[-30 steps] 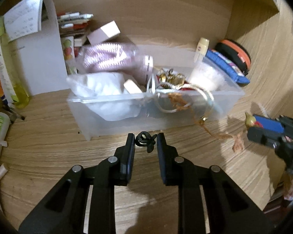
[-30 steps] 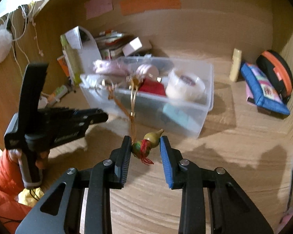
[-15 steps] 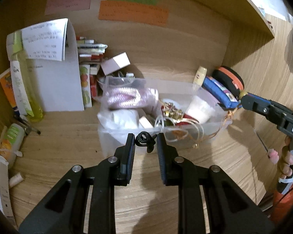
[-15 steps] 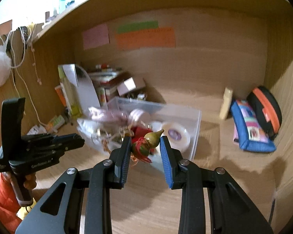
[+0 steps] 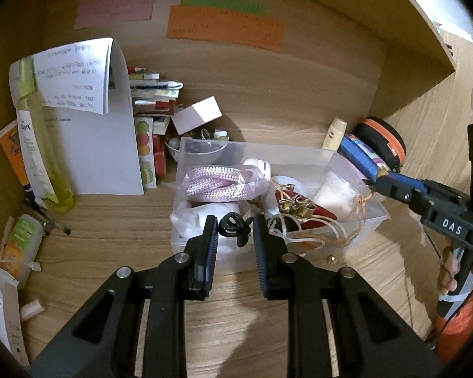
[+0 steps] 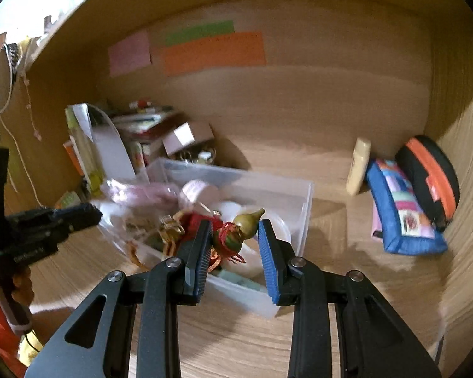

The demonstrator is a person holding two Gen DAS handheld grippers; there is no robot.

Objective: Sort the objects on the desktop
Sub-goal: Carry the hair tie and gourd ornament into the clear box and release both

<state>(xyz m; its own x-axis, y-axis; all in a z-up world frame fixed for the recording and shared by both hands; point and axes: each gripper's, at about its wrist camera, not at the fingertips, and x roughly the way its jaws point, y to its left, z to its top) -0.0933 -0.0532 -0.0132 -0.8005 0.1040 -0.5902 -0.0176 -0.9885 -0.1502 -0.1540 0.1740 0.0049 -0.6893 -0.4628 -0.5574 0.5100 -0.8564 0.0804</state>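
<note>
From the left wrist, the left gripper (image 5: 235, 231) has its jaws pinching a black hair tie (image 5: 233, 228) above the clear bin (image 5: 375, 217) on the wooden surface (image 5: 110, 236). From the right wrist, the right gripper (image 6: 235, 236) pinches a small gourd charm (image 6: 236, 234) over the same bin (image 6: 302, 208).

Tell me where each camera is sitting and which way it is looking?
Left wrist view: sits on the left tool, looking down over the clear box toward the desk's back wall; its black fingers pinch a black coiled thing, and the right tool with a hand shows at right.
Right wrist view: sits on the right tool, facing the same wall; its fingers grip a gourd charm, and the left tool shows at left.
Both share the clear box, orange note and blue pouch.
</note>
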